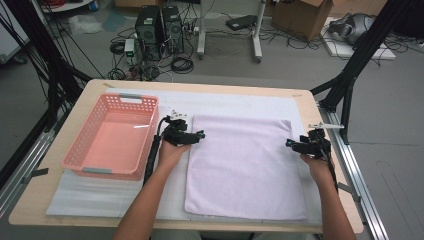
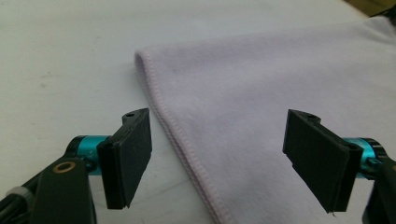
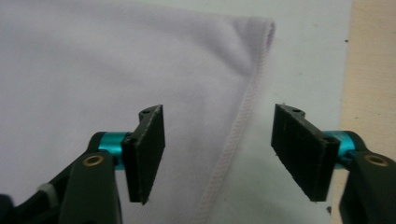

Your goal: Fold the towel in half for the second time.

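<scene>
The work in hand is the approach to a grasp on the lilac towel, which lies flat across the centre and lower right of the high view, on a white mat that covers the wooden table. The left gripper sits at the towel's upper left edge, and the right gripper at its upper right edge, each pointing inward over the cloth. In the left gripper view the two black jaws stand wide apart with the stitched hem running up between them, and nothing is pinched. In the right gripper view the jaws are likewise spread, a little less widely, straddling the hem near the far corner, again gripping nothing. So the step reads as lining up on the two side edges before taking hold, probably for a fold or a lift. The next move calls for lowering each gripper until one pad slips under the hem, then pinching both at once so the cloth rises evenly; whether the pads already touch the fabric I cannot tell from these angles. A pink plastic basket stands empty in the left middle of the high view, just beside the left gripper. No brand, label or legible writing appears on the towel, basket or grippers.
</scene>
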Demonstrator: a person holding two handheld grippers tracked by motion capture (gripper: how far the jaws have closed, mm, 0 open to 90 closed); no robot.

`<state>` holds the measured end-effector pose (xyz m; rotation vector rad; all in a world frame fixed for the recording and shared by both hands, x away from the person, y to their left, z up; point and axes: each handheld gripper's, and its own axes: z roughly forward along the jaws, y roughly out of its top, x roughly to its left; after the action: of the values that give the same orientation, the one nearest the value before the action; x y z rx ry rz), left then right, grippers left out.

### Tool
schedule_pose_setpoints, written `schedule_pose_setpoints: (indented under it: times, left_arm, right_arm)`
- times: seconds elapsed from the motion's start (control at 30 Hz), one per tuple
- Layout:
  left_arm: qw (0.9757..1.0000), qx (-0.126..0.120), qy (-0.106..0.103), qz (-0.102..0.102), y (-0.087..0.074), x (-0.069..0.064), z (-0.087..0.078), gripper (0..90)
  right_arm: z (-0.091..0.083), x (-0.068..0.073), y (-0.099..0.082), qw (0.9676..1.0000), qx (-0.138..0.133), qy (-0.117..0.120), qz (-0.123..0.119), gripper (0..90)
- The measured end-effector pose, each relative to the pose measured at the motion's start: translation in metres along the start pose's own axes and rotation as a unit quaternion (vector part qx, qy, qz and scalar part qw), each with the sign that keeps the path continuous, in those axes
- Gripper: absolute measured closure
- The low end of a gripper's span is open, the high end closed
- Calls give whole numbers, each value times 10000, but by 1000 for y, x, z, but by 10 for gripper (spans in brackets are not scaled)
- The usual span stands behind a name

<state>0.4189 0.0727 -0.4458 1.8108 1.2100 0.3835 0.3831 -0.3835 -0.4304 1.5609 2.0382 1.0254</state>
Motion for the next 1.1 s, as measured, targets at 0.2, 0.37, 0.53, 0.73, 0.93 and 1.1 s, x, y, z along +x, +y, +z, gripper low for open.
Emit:
schedule_pose_setpoints:
  times: [0.2,0.37,0.53,0.73,0.93,1.1]
  left_arm:
    - [9993,163,303,128,-3,-2,9,328]
    - [9957,246,178,871,-4,-15,11,607]
    - [9967,285,-4,757,-5,-18,11,816]
    - [9982,239,-411,-368,-5,2,6,842]
    - [9975,-135,-600,-356,3,-1,-13,842]
    - [9966,-246,-744,-243,3,-7,-31,841]
  right_arm:
    - [15,-3,7,9998,123,-144,107,450]
    - [25,4,7,9992,307,-261,-38,554]
    - [24,-1,5,9988,295,165,356,820]
    - [20,1,5,9993,180,136,293,856]
    - [-1,1,9,9989,-179,348,260,856]
    - [-24,1,5,9975,-396,555,202,854]
